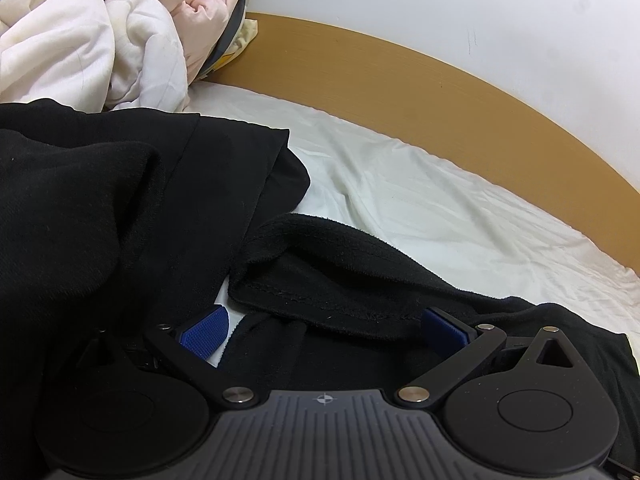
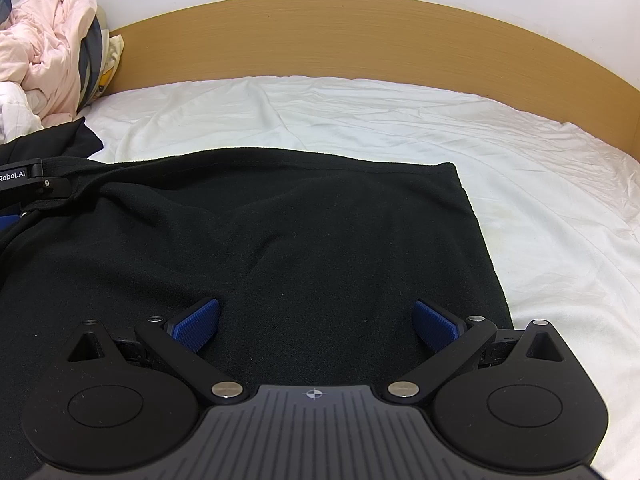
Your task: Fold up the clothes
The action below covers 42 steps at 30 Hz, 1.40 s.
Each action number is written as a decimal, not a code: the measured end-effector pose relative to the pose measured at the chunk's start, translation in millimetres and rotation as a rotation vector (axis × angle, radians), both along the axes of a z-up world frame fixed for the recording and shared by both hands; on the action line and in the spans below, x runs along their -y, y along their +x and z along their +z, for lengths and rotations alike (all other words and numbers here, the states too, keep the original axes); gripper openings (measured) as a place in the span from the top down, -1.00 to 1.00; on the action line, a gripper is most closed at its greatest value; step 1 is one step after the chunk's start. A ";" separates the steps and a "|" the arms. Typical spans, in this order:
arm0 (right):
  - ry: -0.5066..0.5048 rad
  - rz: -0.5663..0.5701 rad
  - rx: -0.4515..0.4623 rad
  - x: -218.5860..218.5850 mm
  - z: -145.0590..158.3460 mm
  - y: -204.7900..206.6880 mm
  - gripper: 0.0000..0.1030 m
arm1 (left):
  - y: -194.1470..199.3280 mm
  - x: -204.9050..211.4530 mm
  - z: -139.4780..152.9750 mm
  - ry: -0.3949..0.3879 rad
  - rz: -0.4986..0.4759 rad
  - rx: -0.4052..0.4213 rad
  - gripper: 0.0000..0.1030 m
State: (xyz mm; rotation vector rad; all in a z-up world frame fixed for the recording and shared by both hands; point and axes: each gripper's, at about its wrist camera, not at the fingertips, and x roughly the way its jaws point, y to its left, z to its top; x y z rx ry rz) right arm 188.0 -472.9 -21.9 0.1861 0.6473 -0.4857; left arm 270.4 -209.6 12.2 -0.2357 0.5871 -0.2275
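Note:
A black garment (image 2: 304,232) lies spread on the white bed sheet (image 2: 520,184), its far and right edges fairly straight. My right gripper (image 2: 316,324) is open just above its near part, blue pads wide apart with nothing between them. In the left wrist view the same black garment (image 1: 120,208) is bunched and folded, with a hemmed flap (image 1: 328,280) lying between the fingers. My left gripper (image 1: 324,328) is open around that flap without pinching it. The left gripper's body (image 2: 20,182) shows at the left edge of the right wrist view.
A wooden headboard (image 2: 360,40) runs along the far side of the bed below a white wall. A heap of pink and white bedding (image 1: 100,36) sits at the far left, also in the right wrist view (image 2: 44,52). Bare sheet (image 1: 440,200) lies to the right.

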 end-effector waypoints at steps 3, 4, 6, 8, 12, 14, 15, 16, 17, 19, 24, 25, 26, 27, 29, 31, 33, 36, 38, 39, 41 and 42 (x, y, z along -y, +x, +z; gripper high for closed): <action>0.000 0.000 0.000 0.0 0.1 0.2 -1.00 | 1.0 -0.6 0.0 -0.001 -0.001 -0.001 -0.98; 0.000 0.000 0.000 0.0 0.1 0.1 -1.00 | 0.4 -1.4 0.1 -0.003 0.000 -0.001 -0.98; 0.000 0.000 0.000 -0.2 0.1 0.3 -1.00 | 0.6 -2.3 0.0 -0.007 0.000 -0.001 -0.98; 0.000 0.000 0.000 -0.1 0.1 0.2 -1.00 | 0.7 -2.4 -0.1 -0.007 0.000 -0.001 -0.98; 0.000 0.000 0.000 -0.1 0.1 0.2 -1.00 | 0.0 -0.5 -0.4 -0.005 0.000 -0.001 -0.98; 0.000 0.000 0.000 -0.1 0.1 0.2 -1.00 | 0.8 -1.8 -0.6 -0.004 -0.002 -0.001 -0.98; 0.000 0.000 0.000 -0.1 0.0 0.2 -1.00 | 1.2 -2.5 -0.8 -0.003 -0.004 -0.001 -0.98; 0.000 0.000 0.000 -0.1 0.1 0.2 -1.00 | 1.0 -2.6 -0.8 -0.004 -0.004 -0.001 -0.98; 0.000 0.000 0.000 -0.1 0.1 0.2 -1.00 | 0.8 -2.8 -0.9 -0.005 -0.004 -0.001 -0.98; 0.000 0.000 0.000 -0.1 0.1 0.2 -1.00 | 1.6 -4.8 -0.7 -0.006 -0.007 -0.001 -0.98; 0.000 -0.001 0.000 -0.3 0.1 0.5 -1.00 | -0.5 -6.6 -0.9 -0.013 -0.006 0.002 -0.98; 0.000 -0.001 0.000 -0.3 0.1 0.6 -1.00 | -0.9 -7.0 -1.1 -0.014 -0.006 0.002 -0.98; 0.000 -0.001 0.000 -0.3 0.1 0.7 -1.00 | -1.3 -7.4 -1.2 -0.015 -0.006 0.002 -0.98; 0.000 -0.001 0.000 -0.3 0.1 0.5 -1.00 | -1.8 -8.4 -1.2 -0.021 -0.006 0.004 -0.98; 0.000 -0.001 0.000 -0.2 0.1 0.4 -1.00 | -2.9 -10.7 -1.4 -0.032 -0.007 0.007 -0.98; 0.000 -0.001 0.000 -0.3 0.1 0.5 -1.00 | -3.7 -12.3 -1.6 -0.037 -0.008 0.007 -0.98; 0.000 -0.001 0.000 -0.3 0.0 0.6 -1.00 | -4.7 -14.0 -1.7 -0.045 -0.010 0.007 -0.98; -0.001 -0.001 0.000 -0.3 0.0 0.7 -1.00 | -5.8 -15.8 -1.8 -0.063 -0.014 0.009 -0.98; 0.000 -0.001 0.000 -0.2 0.0 0.6 -1.00 | -6.9 -17.7 -1.9 -0.075 -0.016 0.011 -0.98; 0.000 -0.001 0.000 -0.2 0.0 0.5 -1.00 | -7.4 -17.3 -2.0 -0.082 -0.016 0.013 -0.98; -0.001 -0.001 0.000 -0.3 0.0 0.5 -1.00 | -7.9 -17.7 -2.4 -0.096 -0.018 0.015 -0.98; -0.001 -0.001 0.000 -0.3 0.1 0.4 -1.00 | -8.4 -17.9 -2.2 -0.101 -0.018 0.016 -0.98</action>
